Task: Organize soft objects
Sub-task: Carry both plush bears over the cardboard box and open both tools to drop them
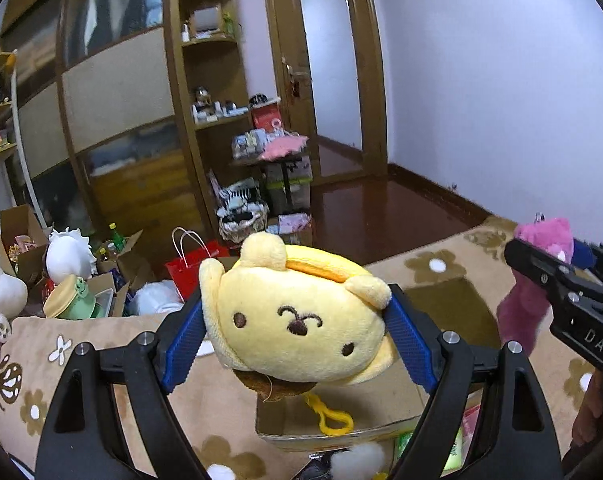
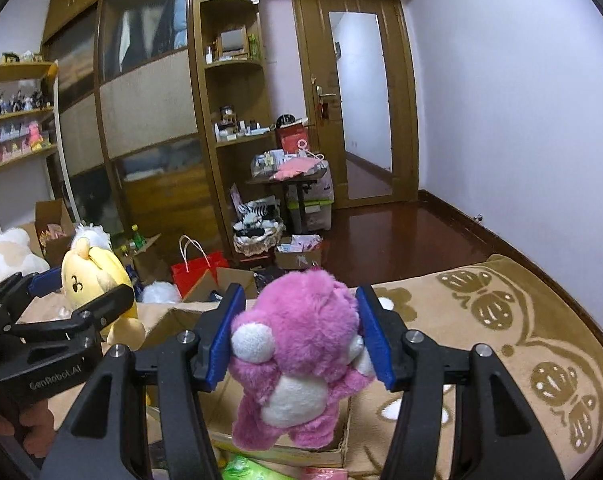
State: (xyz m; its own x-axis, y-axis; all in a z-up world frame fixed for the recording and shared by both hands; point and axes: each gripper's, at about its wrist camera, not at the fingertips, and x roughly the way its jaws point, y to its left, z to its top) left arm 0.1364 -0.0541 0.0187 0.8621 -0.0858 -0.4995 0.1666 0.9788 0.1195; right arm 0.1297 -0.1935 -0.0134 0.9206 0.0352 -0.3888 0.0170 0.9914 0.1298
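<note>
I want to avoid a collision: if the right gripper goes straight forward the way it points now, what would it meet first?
The right gripper, shut on the pink bear, points over the bed edge toward the cluttered floor. The open cardboard box beyond looks like the first obstacle, though depth is unclear.

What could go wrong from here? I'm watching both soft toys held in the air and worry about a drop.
The yellow dog-face plush is pinched only at its edges by the left gripper, so it might slip.

Its yellow plastic clip dangles and could snag the open cardboard box below.

The right gripper squeezes the pink fluffy bear by its head; the hanging body could swing.
</note>
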